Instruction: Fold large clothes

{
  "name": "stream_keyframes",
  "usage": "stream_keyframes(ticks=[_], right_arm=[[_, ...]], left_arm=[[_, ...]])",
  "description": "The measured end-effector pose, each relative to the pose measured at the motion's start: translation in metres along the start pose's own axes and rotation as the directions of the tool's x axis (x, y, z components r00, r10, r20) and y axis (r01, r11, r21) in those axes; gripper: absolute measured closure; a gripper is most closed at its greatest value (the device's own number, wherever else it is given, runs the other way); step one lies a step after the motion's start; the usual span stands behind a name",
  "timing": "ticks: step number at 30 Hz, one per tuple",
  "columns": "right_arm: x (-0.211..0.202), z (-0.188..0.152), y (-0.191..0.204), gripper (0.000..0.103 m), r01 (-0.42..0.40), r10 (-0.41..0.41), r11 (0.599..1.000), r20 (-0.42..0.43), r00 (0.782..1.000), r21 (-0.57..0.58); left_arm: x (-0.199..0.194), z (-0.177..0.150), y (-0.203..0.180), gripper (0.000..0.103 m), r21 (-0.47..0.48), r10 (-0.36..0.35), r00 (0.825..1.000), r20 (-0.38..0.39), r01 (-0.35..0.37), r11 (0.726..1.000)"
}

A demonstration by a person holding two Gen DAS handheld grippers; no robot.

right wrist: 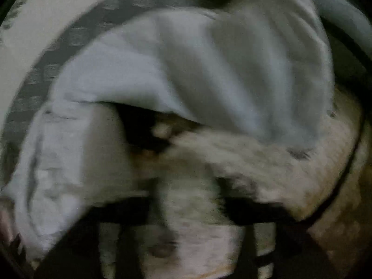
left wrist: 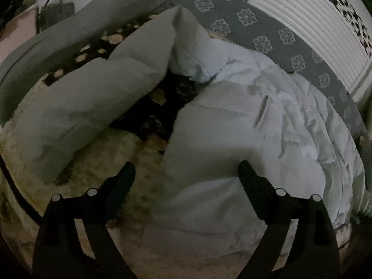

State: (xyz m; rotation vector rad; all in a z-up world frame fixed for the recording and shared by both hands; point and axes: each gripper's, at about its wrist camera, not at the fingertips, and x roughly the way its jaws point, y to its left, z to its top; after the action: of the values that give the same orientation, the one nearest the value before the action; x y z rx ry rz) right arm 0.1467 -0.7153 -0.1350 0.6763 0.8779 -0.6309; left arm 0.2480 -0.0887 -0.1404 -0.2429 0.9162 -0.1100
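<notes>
A large white padded jacket (left wrist: 232, 116) lies spread on a cream patterned bed cover (left wrist: 130, 186). One sleeve (left wrist: 97, 107) stretches to the left, the body lies crumpled to the right. My left gripper (left wrist: 187, 169) is open and empty, its black fingers (left wrist: 121, 181) either side of the jacket's near hem, just above it. The right wrist view is heavily blurred: it shows the white jacket (right wrist: 186, 69) close up, draped over the cover (right wrist: 267, 162). My right gripper (right wrist: 186, 209) is a dark smear at the bottom; its fingers look apart with nothing between them.
A grey band with a flower pattern (left wrist: 267, 37) runs along the far side, with a white slatted panel (left wrist: 313, 23) behind it. A grey pillow (left wrist: 69, 37) lies at the upper left. A dark cable (left wrist: 21, 200) crosses the cover at the left.
</notes>
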Motion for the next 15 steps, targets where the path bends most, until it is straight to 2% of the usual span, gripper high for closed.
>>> stream_keyframes(ticks=[1, 3, 6, 8, 11, 12, 13, 15], right_arm=[[-0.005, 0.001, 0.014, 0.003, -0.04, 0.041, 0.998, 0.033, 0.999, -0.056], [-0.008, -0.002, 0.041, 0.003, -0.052, 0.061, 0.985, 0.049, 0.997, -0.163], [0.001, -0.009, 0.07, 0.003, -0.115, 0.12, 0.962, 0.003, 0.993, -0.249], [0.019, -0.016, 0.082, 0.003, -0.094, 0.083, 0.953, -0.05, 0.995, -0.29], [0.036, -0.028, 0.079, 0.002, -0.079, 0.055, 0.955, -0.09, 0.994, -0.286], [0.042, -0.033, 0.077, 0.002, -0.098, 0.071, 0.959, -0.106, 0.992, -0.267], [0.051, -0.036, 0.072, 0.001, -0.149, 0.122, 0.967, -0.141, 0.983, -0.207], [0.048, -0.041, 0.072, 0.001, -0.156, 0.138, 0.968, -0.105, 0.985, -0.197]], left_arm=[[-0.001, 0.0, -0.003, 0.013, 0.016, 0.005, 1.0, 0.003, -0.005, 1.0], [-0.002, 0.001, -0.003, 0.011, 0.019, 0.009, 1.0, 0.009, -0.009, 1.0], [0.002, 0.003, -0.001, 0.005, 0.001, 0.014, 1.0, 0.005, -0.014, 1.0], [0.011, -0.002, -0.004, 0.003, 0.012, 0.01, 1.0, -0.018, -0.01, 1.0], [0.031, -0.013, -0.016, 0.003, 0.068, -0.011, 0.997, -0.077, 0.017, 0.998], [0.038, -0.019, -0.02, 0.003, 0.088, -0.018, 0.995, -0.094, 0.027, 0.996], [0.043, -0.023, -0.024, 0.003, 0.101, -0.023, 0.994, -0.106, 0.033, 0.994], [0.047, -0.03, -0.032, 0.003, 0.148, 0.004, 0.996, -0.087, 0.009, 0.989]])
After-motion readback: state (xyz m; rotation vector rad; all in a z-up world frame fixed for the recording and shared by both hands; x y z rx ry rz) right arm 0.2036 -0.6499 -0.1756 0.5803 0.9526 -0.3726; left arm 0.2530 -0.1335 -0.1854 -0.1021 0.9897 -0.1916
